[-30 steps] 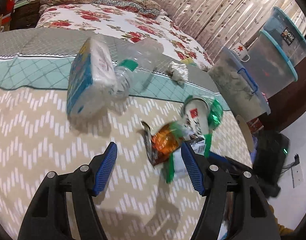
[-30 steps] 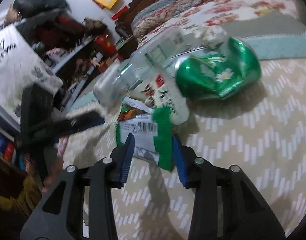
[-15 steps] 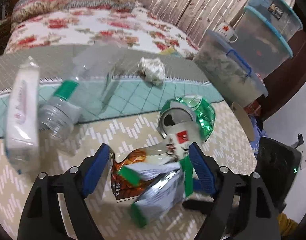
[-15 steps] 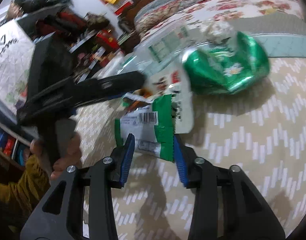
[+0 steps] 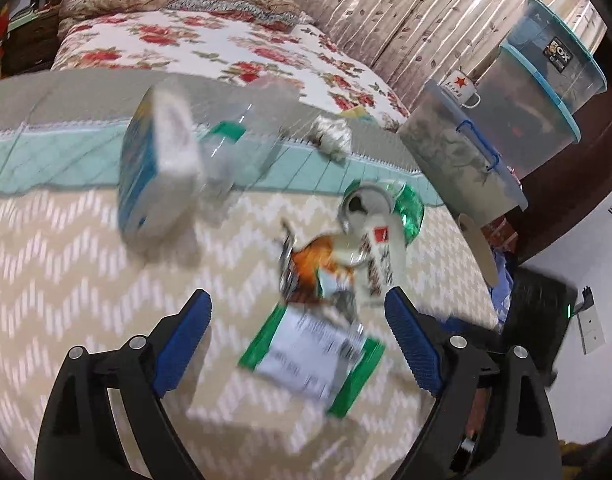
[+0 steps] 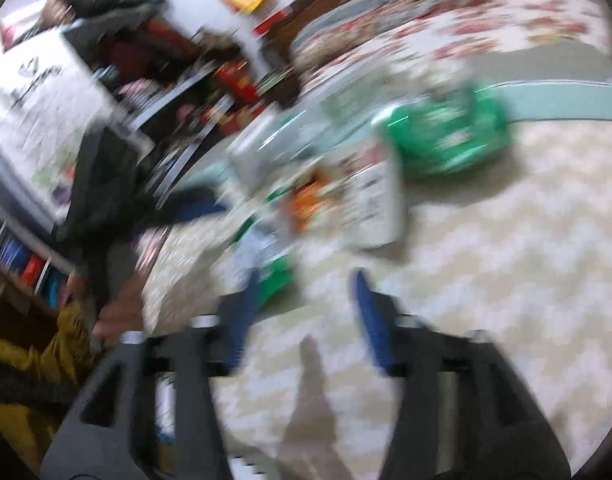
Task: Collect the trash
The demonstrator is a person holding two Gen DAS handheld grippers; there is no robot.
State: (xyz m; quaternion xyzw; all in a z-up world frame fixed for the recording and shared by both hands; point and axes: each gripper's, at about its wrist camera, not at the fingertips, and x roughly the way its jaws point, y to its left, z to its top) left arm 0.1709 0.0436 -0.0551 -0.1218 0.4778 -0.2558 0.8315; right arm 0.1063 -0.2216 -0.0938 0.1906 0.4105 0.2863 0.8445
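Left wrist view: the left gripper [image 5: 295, 336], just widened and empty, straddles the green wrapper [image 5: 312, 360]; the right gripper [image 6: 303, 316], jaws just parted, has let go, so the loose wrapper may slide off the bed [image 5: 65, 280].

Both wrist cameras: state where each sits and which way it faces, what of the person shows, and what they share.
Left wrist: sits on the left gripper, looks down across the bed toward curtain and bins; its open fingers straddle the green wrapper; no hand visible.
Right wrist: sits on the right gripper, looks across the bed toward cluttered shelves; fingers apart, having just opened; shows the left gripper, a hand and yellow sleeve.
Shared: green wrapper, green can, carton, orange wrapper.
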